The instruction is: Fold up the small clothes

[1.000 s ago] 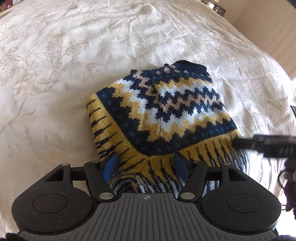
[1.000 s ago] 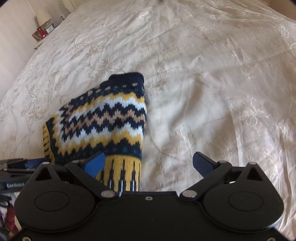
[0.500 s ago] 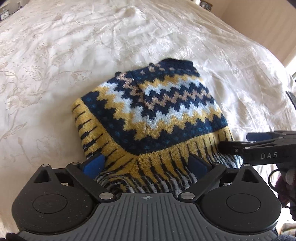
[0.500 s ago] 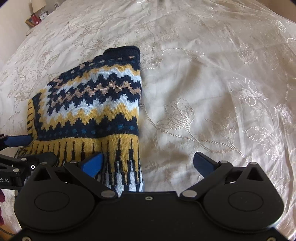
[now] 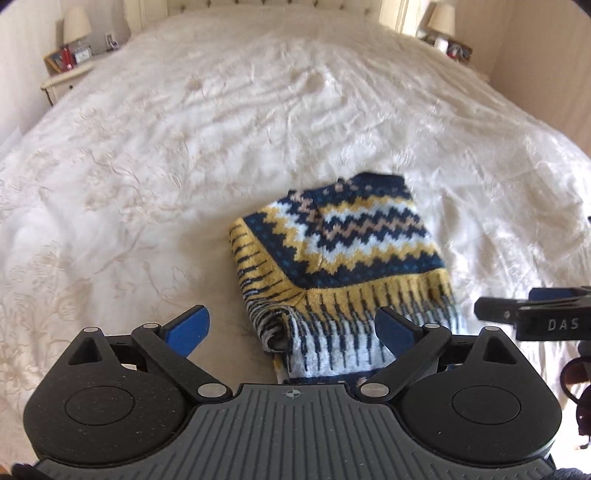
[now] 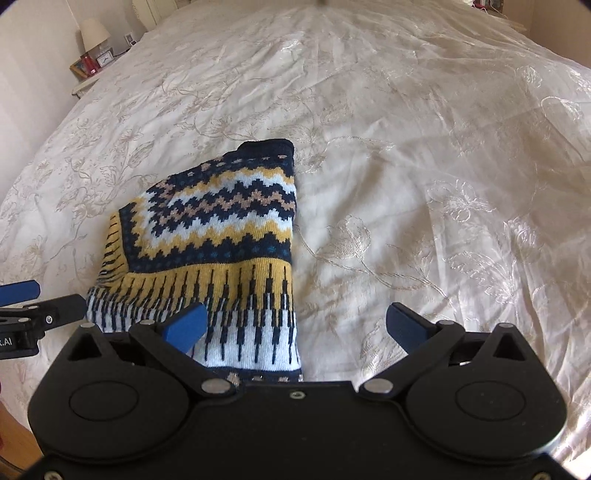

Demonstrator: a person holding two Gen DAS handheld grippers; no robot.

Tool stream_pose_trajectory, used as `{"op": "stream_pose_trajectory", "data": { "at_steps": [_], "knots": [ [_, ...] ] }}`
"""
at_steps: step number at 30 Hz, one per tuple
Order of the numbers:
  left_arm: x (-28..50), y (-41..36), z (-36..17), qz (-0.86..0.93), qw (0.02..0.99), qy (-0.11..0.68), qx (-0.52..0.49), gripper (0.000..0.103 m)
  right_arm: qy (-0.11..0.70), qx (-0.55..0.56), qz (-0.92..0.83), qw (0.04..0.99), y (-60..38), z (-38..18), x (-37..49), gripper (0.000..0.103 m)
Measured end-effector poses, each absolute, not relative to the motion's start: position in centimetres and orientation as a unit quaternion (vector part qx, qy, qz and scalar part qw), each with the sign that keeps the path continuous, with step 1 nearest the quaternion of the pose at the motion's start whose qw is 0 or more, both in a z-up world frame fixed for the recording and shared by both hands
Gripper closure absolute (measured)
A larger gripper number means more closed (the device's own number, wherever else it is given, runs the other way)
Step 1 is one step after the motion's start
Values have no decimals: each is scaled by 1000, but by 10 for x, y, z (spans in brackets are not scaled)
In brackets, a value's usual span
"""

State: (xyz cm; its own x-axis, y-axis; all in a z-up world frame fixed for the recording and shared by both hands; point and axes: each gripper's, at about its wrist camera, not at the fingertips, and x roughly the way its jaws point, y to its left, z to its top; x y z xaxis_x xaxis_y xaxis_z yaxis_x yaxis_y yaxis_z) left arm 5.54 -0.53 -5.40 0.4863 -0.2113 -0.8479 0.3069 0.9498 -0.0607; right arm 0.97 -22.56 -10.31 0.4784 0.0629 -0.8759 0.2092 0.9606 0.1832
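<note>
A small knitted sweater [image 5: 343,254] in navy, yellow and white zigzags lies folded on the cream bedspread [image 5: 221,129]. It also shows in the right wrist view [image 6: 221,236]. My left gripper [image 5: 291,328] is open and empty, its fingers wide apart just above the sweater's near left corner. My right gripper [image 6: 295,325] is open and empty over the sweater's near right edge. The right gripper's finger shows at the right in the left wrist view [image 5: 524,314]. The left gripper's finger shows at the left in the right wrist view [image 6: 33,310].
The embroidered bedspread [image 6: 424,166] spreads wide on all sides. A nightstand with a lamp and small items [image 5: 70,55] stands at the far left, another lamp [image 5: 441,22] at the far right. A headboard runs along the far end.
My left gripper opened, let go of the sweater's hem and pulled back and up. My right gripper also drew back. The sweater lies folded on the bed.
</note>
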Motion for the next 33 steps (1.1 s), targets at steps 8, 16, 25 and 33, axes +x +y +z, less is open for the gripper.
{"op": "stream_pose_trajectory", "data": {
  "at_steps": [8,16,25,33],
  "knots": [
    [26,-12,-13,-55,883,461,63,7,489,111,-20,865,-215,-64,-16,1],
    [-6,-7,8,-51,892,448,29,7,469,89,-10,879,-200,-36,-40,1],
    [-28,-7,16,-51,888,456,34,7,459,84,-49,883,-192,-16,-65,1],
    [-44,-12,20,-58,887,457,36,7,448,98,-58,887,-194,-4,-77,1]
  ]
}}
